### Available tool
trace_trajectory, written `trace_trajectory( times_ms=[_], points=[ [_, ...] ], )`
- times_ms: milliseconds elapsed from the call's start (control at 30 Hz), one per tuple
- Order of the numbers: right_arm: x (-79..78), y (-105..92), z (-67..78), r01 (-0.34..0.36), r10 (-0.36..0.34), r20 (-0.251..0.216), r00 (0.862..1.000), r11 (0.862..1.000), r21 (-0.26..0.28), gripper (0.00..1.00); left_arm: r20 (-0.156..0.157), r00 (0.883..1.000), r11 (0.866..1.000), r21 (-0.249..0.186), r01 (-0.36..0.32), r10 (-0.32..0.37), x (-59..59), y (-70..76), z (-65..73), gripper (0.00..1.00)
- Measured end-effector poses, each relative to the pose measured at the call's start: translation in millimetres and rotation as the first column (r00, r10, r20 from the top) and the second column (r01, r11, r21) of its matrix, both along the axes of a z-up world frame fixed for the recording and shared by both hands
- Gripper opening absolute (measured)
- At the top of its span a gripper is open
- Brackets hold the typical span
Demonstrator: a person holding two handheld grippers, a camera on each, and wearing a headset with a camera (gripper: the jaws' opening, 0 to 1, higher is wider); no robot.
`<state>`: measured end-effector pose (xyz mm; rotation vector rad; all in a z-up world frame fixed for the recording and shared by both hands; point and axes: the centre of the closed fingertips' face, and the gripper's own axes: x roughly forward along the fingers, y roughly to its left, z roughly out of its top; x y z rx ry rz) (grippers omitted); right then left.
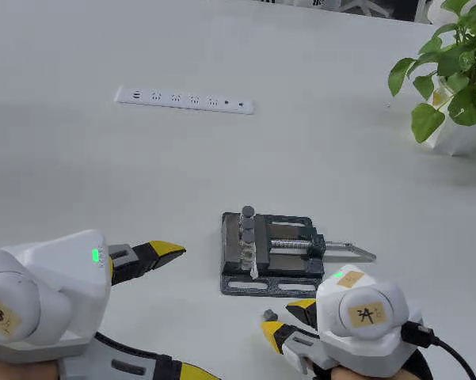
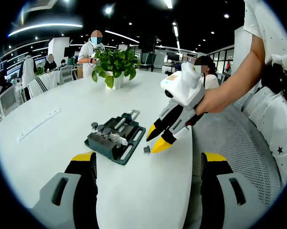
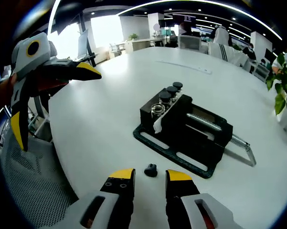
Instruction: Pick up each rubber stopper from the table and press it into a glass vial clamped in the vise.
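Head view: white table [image 1: 222,63], black vise [image 1: 281,257] at lower centre.

Left gripper [image 2: 149,157]: lower left, jaws wide apart, empty, well off the work.

Right gripper [image 3: 150,177]: lower right, jaws a little apart, empty; the nearer tool.

Open vial [image 3: 156,110]: upright, mouth up, at near end of the clamped row.

Loose stopper [image 3: 151,169]: on the table just ahead of the right tips, in line with their gap, vise beyond. Its axis is too small to tell.
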<state>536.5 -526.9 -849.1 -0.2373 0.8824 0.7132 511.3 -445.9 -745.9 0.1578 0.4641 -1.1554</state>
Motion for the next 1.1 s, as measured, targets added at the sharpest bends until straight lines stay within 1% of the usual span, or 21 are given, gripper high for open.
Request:
trace_trajectory(
  times_ms=[67,167,300,400,633,900,1100],
  points=[
    [-0.6,-0.9,-1.6,0.002,-0.002,-0.006,1.0,1.0,-0.012,0.19,-0.001,1.0,1.0,-0.002,-0.001,0.001,0.1,-0.2,0.1,0.89],
    [0.0,-1.3,-2.3,0.009,-0.009,-0.011,1.0,1.0,-0.014,0.17,-0.003,1.0,1.0,-0.005,-0.004,0.004,0.1,-0.5,0.0,0.89],
    [1.5,-2.1,-7.3,0.005,-0.005,-0.016,1.0,1.0,-0.022,0.13,-0.006,1.0,1.0,-0.005,-0.003,0.003,-0.9,-1.2,-1.6,0.89],
    [0.3,-3.1,-6.6,0.001,-0.001,-0.019,1.0,1.0,-0.027,0.1,-0.009,1.0,1.0,-0.008,-0.003,0.003,-1.3,-1.9,-2.2,0.89],
    [0.8,-3.0,-7.1,-0.011,0.011,-0.018,1.0,1.0,-0.029,0.08,-0.011,1.0,1.0,-0.007,-0.002,0.002,-1.3,-2.7,-3.1,0.88],
    [1.2,-2.6,-8.1,-0.047,0.046,-0.008,0.999,0.998,-0.039,0.07,-0.011,1.0,1.0,-0.009,0.0,0.0,-1.0,-3.6,-3.0,0.88],
    [1.2,-2.1,-8.5,-0.068,0.068,-0.006,0.998,0.997,-0.037,0.07,-0.012,1.0,1.0,-0.01,0.005,-0.006,-2.1,-4.4,-3.4,0.88]
  ],
)
